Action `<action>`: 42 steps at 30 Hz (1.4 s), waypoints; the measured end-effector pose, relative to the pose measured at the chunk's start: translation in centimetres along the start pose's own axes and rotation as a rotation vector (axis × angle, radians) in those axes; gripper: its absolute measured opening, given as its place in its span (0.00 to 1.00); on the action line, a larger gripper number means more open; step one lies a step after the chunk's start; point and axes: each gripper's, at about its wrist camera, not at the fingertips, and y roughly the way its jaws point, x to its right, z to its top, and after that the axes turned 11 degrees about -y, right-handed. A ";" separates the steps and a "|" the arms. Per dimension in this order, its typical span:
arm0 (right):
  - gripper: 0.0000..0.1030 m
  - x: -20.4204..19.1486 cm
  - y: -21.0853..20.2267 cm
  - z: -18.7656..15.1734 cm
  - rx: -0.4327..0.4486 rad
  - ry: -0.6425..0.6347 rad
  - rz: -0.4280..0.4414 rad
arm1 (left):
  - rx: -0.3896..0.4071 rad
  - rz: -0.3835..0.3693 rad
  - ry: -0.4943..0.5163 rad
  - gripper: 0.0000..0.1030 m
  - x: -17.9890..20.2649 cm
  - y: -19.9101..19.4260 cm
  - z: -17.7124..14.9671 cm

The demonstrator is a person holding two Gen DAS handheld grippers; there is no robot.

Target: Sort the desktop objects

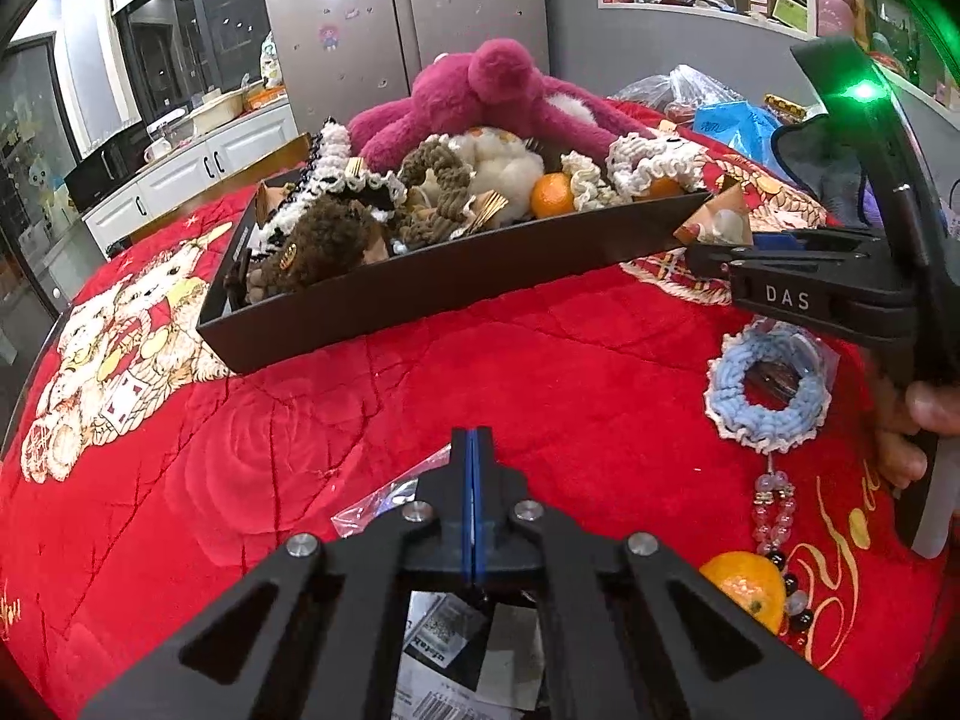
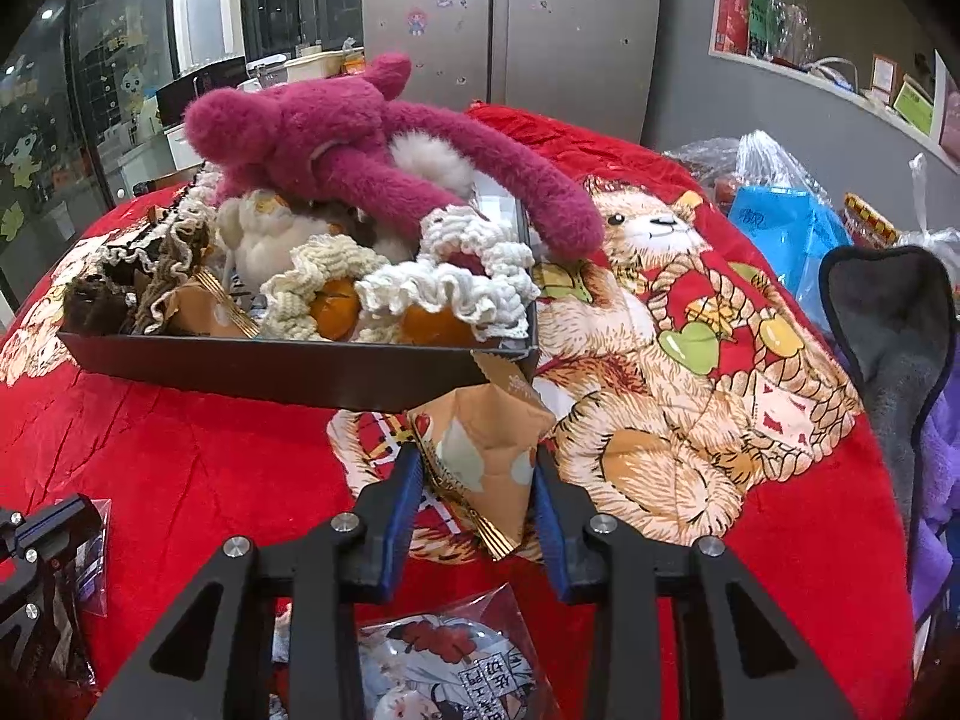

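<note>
A black tray (image 1: 456, 276) (image 2: 288, 366) on the red blanket holds crochet pieces, tangerines, snack packets and a pink plush bear (image 1: 480, 96) (image 2: 360, 132). My right gripper (image 2: 477, 468) (image 1: 702, 255) sits just outside the tray's near right corner. Its blue pads press both sides of an orange snack packet (image 2: 486, 450) (image 1: 720, 216). My left gripper (image 1: 474, 450) (image 2: 78, 510) is shut low over the blanket. A clear plastic packet (image 1: 378, 504) lies under its fingertips; I cannot tell whether it is pinched. A blue crochet ring (image 1: 768, 390) with a bead string and a tangerine (image 1: 747, 588) lie to the right.
A printed packet (image 2: 444, 660) lies under the right gripper. Labelled packets (image 1: 444, 642) lie under the left one. A blue bag (image 2: 786, 234), plastic bags and a grey cloth (image 2: 894, 324) crowd the right side. A hand (image 1: 924, 408) grips the right tool's handle.
</note>
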 end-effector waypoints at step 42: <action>0.34 -1.7 -6.8 0.8 0.186 -0.050 0.079 | -0.119 0.117 -0.116 0.92 -0.8 -0.7 -2.1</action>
